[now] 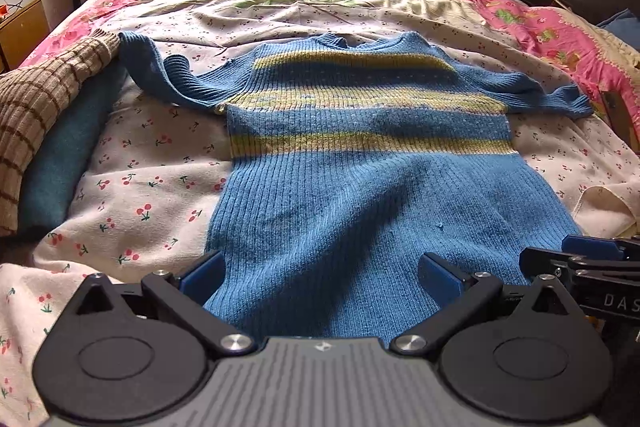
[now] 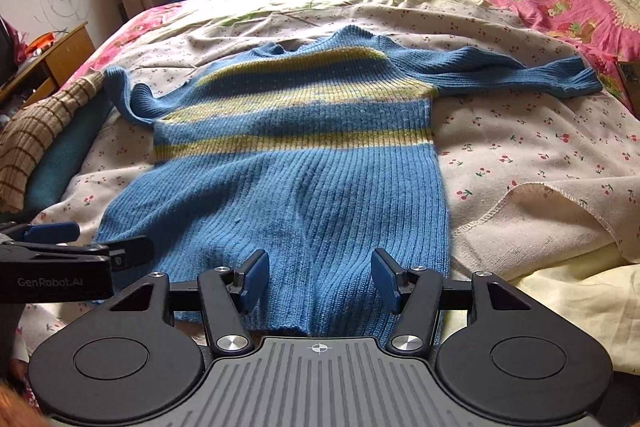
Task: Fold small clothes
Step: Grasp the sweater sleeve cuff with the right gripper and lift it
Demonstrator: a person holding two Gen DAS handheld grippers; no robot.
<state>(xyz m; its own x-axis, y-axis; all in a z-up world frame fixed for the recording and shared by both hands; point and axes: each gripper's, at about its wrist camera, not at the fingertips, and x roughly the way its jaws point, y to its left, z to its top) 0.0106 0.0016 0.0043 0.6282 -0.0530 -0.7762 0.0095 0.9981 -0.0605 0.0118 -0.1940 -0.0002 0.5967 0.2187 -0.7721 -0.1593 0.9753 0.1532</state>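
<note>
You are holding both the left tool (image 1: pixel 320 277) and right tool (image 2: pixel 320 277) spread apart over the hem of the soft, floppy blue sweater (image 1: pixel 360 155) — it is likely stretching when lifted, so pinch the hem corners.

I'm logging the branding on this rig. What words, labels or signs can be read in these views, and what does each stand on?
"GenRobot.AI": white print on the black body of the left claw, seen from the right wrist view.
"DAS": pale letters on the black body of the right claw, cut off by the frame edge, so the word is incomplete.
Small crosshair mark, no text: on the right claw's grey ribbed plate.
The blue striped sweater shows no readable label.
</note>
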